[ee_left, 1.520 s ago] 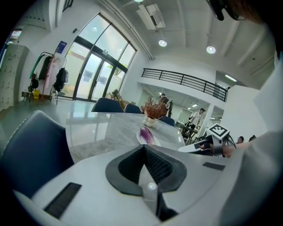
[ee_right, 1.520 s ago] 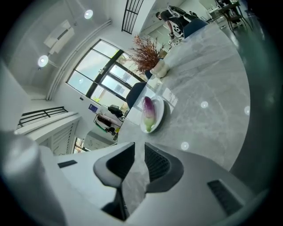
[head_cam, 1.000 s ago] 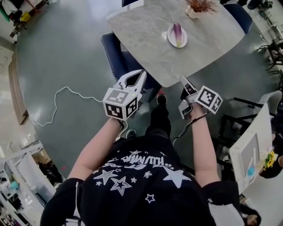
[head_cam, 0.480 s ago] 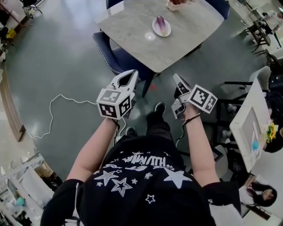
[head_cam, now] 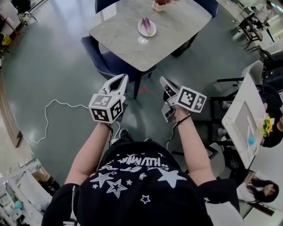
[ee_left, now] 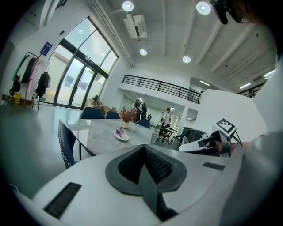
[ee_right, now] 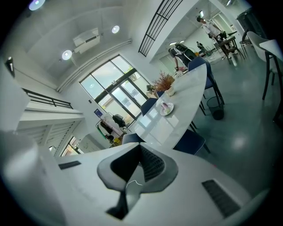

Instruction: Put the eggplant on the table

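Here I stand well short of the table (head_cam: 119, 42) at top centre, so my left gripper (head_cam: 120, 78) and right gripper (head_cam: 163, 80) hang mid-frame, jaws pressed together on nothing, while the eggplant (head_cam: 146, 23) lies out of reach on its white plate (head_cam: 141, 30) there.

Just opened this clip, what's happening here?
A person stands on the floor short of a marble table, a gripper in each hand. The left gripper and the right gripper are both shut and hold nothing, raised in front of the body and pointing toward the table. The eggplant lies on a white plate on the table, near a potted plant. Neither gripper has reached it yet.
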`<state>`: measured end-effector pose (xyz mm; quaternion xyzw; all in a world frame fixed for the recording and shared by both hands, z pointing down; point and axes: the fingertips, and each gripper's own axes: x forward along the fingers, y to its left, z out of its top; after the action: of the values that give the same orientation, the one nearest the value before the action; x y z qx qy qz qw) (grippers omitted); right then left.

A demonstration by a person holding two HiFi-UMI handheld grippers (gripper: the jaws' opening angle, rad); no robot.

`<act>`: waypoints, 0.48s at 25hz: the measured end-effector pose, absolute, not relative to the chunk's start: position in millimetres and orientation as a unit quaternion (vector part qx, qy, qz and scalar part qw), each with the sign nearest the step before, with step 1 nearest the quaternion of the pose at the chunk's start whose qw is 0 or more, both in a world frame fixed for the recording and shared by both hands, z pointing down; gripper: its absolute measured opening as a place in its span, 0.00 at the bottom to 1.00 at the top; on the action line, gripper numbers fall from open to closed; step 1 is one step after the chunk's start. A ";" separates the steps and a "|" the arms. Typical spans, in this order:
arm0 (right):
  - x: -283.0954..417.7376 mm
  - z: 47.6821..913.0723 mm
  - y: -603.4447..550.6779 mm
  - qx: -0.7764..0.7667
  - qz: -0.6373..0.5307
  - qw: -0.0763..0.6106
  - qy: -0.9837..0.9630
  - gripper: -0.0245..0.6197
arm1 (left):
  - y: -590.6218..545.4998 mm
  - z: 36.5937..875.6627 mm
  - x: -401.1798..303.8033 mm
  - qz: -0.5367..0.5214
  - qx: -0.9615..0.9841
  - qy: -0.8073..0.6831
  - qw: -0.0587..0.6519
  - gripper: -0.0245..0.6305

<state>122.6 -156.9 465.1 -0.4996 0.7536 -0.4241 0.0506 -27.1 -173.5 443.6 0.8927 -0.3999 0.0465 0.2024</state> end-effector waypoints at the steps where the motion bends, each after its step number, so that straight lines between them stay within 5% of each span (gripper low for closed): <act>1: 126.6 464.5 -152.1 -0.497 -0.424 0.048 0.756 0.05 | -168.7 442.4 -21.9 0.048 0.892 -0.402 0.201 0.05; 12: 158.7 447.8 -108.5 -0.475 -0.392 0.027 0.787 0.05 | -117.9 433.2 33.2 0.057 0.893 -0.407 0.182 0.05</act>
<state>158.7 -108.5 447.8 -0.4750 0.7873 -0.3921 0.0269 33.2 -117.9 433.2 0.8932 -0.4071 0.0566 0.1823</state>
